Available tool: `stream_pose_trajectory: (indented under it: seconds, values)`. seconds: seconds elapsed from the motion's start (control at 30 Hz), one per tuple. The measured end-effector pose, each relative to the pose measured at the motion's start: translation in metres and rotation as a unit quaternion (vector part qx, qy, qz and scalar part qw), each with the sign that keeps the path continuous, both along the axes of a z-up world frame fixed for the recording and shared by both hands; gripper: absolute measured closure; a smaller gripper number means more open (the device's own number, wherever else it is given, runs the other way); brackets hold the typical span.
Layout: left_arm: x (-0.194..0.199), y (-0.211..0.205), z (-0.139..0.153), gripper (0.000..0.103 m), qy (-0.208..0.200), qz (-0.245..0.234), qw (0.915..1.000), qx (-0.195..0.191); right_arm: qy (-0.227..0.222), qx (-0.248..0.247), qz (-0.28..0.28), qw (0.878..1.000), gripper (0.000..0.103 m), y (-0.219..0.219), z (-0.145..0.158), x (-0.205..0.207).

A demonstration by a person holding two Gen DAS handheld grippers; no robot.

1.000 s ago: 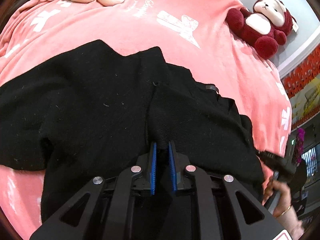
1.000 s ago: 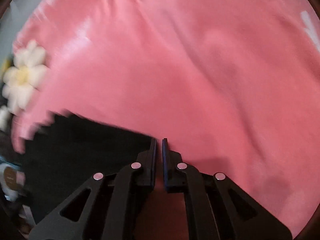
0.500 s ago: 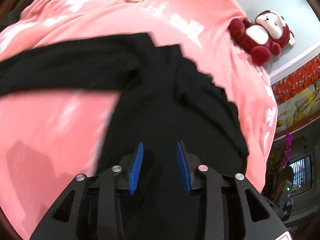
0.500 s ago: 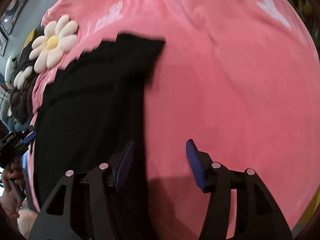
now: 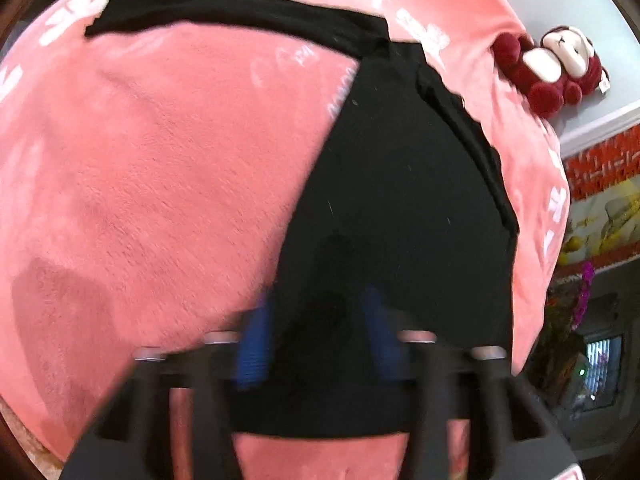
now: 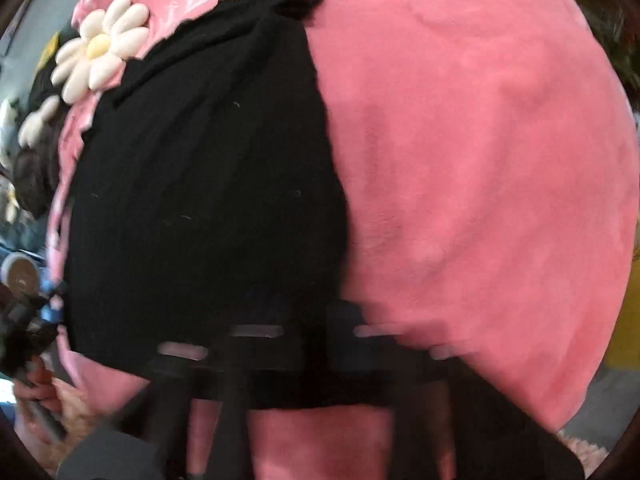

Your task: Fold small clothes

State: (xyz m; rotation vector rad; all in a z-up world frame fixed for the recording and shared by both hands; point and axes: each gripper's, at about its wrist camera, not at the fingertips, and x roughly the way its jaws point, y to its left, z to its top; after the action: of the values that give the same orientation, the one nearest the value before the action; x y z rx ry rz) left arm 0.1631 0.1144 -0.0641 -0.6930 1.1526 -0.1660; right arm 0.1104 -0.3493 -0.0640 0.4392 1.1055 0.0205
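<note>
A black garment [image 5: 400,200] lies flat on a pink blanket [image 5: 160,160], with one sleeve [image 5: 224,12] stretched out to the far left. My left gripper [image 5: 320,328] is open over the garment's near hem, blurred by motion. In the right wrist view the same garment [image 6: 208,184] fills the left half. My right gripper [image 6: 304,320] is blurred over the garment's near right corner, and its fingers are too smeared to read.
A red and white plush toy [image 5: 552,68] sits at the blanket's far right edge. A white daisy cushion [image 6: 100,48] lies beyond the garment. The left gripper and the person's hand [image 6: 36,380] show at the left edge of the right wrist view.
Both grippers let go of the garment and opened. The garment now lies spread on the blanket with one sleeve extended. Both grippers have pulled back toward the near hem.
</note>
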Motion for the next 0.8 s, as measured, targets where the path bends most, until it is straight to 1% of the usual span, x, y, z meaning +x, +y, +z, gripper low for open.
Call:
stream_pose_trajectory:
  seconds: [0.03, 0.07, 0.13, 0.2, 0.23, 0.3, 0.33, 0.4, 0.43, 0.5, 0.53, 0.57, 0.63, 0.7, 0.73, 0.77, 0.8]
  values:
    - [-0.001, 0.003, 0.001, 0.101, 0.012, -0.005, 0.9993, -0.035, -0.016, -0.006, -0.005, 1.000, 0.099, -0.003, 0.015, -0.008]
    - [-0.003, 0.006, 0.006, 0.102, 0.009, -0.002, 0.9992, -0.040, -0.026, -0.012, -0.008, 1.000, 0.100, -0.006, 0.027, -0.016]
    - [-0.010, 0.007, 0.016, 0.102, -0.001, -0.012, 0.9995, -0.028, -0.027, -0.008, -0.019, 0.999, 0.100, -0.014, 0.035, -0.031]
    - [-0.021, 0.011, 0.016, 0.102, 0.006, -0.018, 0.9993, -0.033, -0.002, -0.016, -0.030, 0.999, 0.100, -0.018, 0.021, -0.037]
    - [-0.025, 0.012, 0.013, 0.102, 0.012, -0.020, 0.9992, -0.033, 0.025, -0.013, -0.037, 0.999, 0.100, -0.020, 0.004, -0.038]
    - [-0.033, 0.008, 0.001, 0.102, 0.032, -0.027, 0.9990, -0.018, 0.058, -0.007, -0.038, 0.998, 0.099, -0.014, -0.015, -0.035]
    - [-0.036, 0.007, -0.003, 0.102, 0.035, -0.027, 0.9989, -0.016, 0.057, -0.012, -0.034, 0.998, 0.099, -0.010, -0.015, -0.033]
    - [-0.040, 0.004, -0.005, 0.102, 0.033, -0.023, 0.9991, -0.016, 0.054, -0.040, -0.024, 0.997, 0.099, 0.000, -0.010, -0.029]
    - [-0.041, 0.002, -0.003, 0.102, 0.030, -0.022, 0.9992, -0.015, 0.059, -0.059, -0.018, 0.996, 0.099, 0.004, -0.010, -0.030]
    - [-0.040, -0.005, 0.000, 0.102, 0.028, -0.030, 0.9992, -0.003, 0.077, -0.076, -0.013, 0.994, 0.099, 0.006, -0.020, -0.027]
    - [-0.038, -0.007, -0.001, 0.102, 0.031, -0.034, 0.9989, 0.005, 0.088, -0.081, -0.020, 0.993, 0.098, 0.006, -0.024, -0.025]
    - [-0.035, -0.007, -0.002, 0.101, 0.034, -0.037, 0.9987, 0.009, 0.085, -0.075, -0.026, 0.993, 0.097, 0.005, -0.023, -0.025]
    - [-0.032, -0.004, 0.000, 0.100, 0.038, -0.035, 0.9986, 0.007, 0.065, -0.073, -0.040, 0.994, 0.094, 0.003, -0.010, -0.025]
    - [-0.034, 0.002, 0.005, 0.092, 0.036, -0.029, 0.9989, -0.009, 0.055, -0.070, -0.038, 0.995, 0.093, 0.003, -0.003, -0.029]
    - [-0.037, 0.005, 0.005, 0.079, 0.034, -0.030, 0.9989, -0.015, 0.057, -0.058, -0.034, 0.996, 0.089, 0.005, -0.004, -0.029]
    - [-0.039, 0.005, 0.005, 0.069, 0.035, -0.032, 0.9987, -0.020, 0.062, -0.050, -0.032, 0.996, 0.077, 0.006, -0.006, -0.029]
    - [-0.041, 0.003, 0.004, 0.066, 0.037, -0.034, 0.9985, -0.022, 0.069, -0.046, -0.031, 0.996, 0.069, 0.008, -0.010, -0.028]
